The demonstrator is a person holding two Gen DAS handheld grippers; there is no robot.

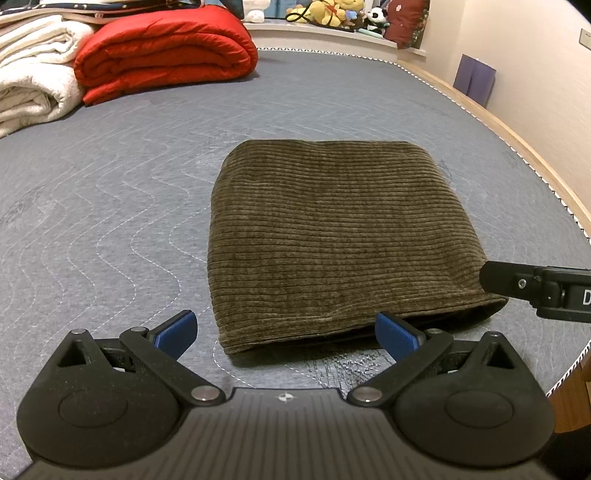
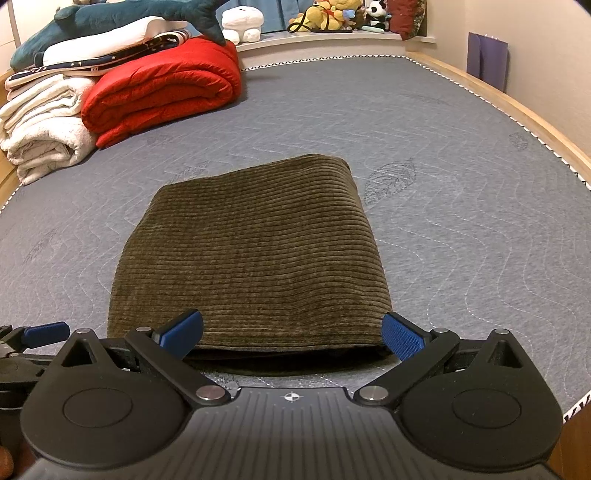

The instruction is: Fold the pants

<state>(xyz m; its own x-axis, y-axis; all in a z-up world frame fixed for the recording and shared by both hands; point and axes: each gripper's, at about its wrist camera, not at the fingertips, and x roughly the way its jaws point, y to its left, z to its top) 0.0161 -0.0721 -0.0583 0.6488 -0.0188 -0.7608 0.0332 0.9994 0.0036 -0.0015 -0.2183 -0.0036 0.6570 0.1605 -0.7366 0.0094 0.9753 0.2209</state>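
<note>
Over on the left, a stack of white towels (image 2: 44, 125) sits beside a rolled red quilt (image 2: 162, 88) at the far corner of the bed (image 1: 110, 192). Left tool (image 1: 286, 334) hovers at the near edge, blue pads (image 1: 177, 330) spread wide, gripping nothing. Centre stage: the pants (image 2: 251, 251), olive corduroy, lie folded into a compact rectangle flat on the grey quilted mattress, the open layered edge facing the tools. Right tool (image 2: 291, 332) sits just in front of that edge, its fingers wide apart too, one on each side of the bundle's near corners. Far right, plush toys (image 2: 332, 14) line the ledge.
</note>
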